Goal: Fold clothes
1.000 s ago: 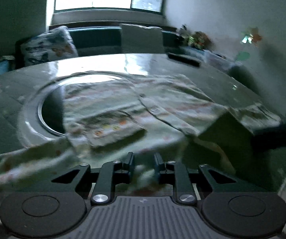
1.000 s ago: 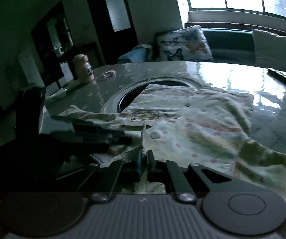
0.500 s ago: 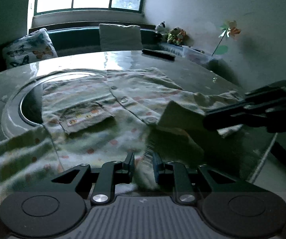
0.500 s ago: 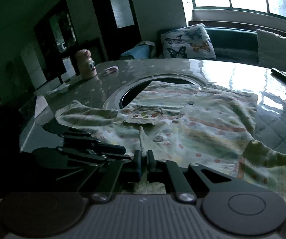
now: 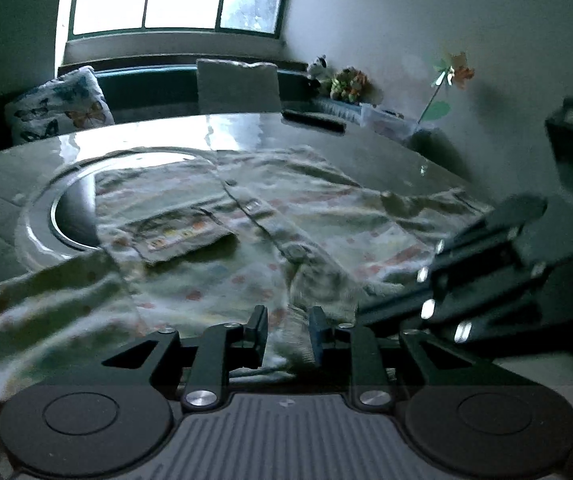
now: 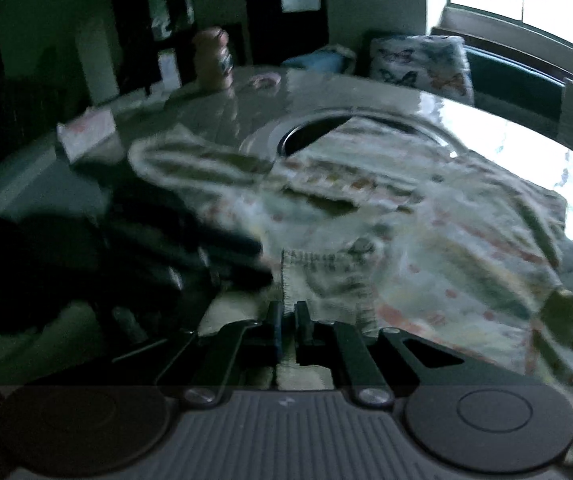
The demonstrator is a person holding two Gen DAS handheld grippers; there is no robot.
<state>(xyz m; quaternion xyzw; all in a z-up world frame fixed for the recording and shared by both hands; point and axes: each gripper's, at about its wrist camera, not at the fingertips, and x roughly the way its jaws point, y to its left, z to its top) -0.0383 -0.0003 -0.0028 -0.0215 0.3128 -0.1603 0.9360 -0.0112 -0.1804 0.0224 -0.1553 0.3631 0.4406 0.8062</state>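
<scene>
A pale, buttoned shirt (image 5: 254, 216) with small red and orange dots lies spread front-up on the glossy table. Its patterned chest pocket (image 5: 182, 236) faces up. One sleeve (image 6: 190, 160) trails sideways; the near hem is bunched.

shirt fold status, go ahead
Left gripper and right gripper both pinching the shirt hem. Shirt spread on the table, unfolded. Nothing on the shirt; remote far off.
</scene>
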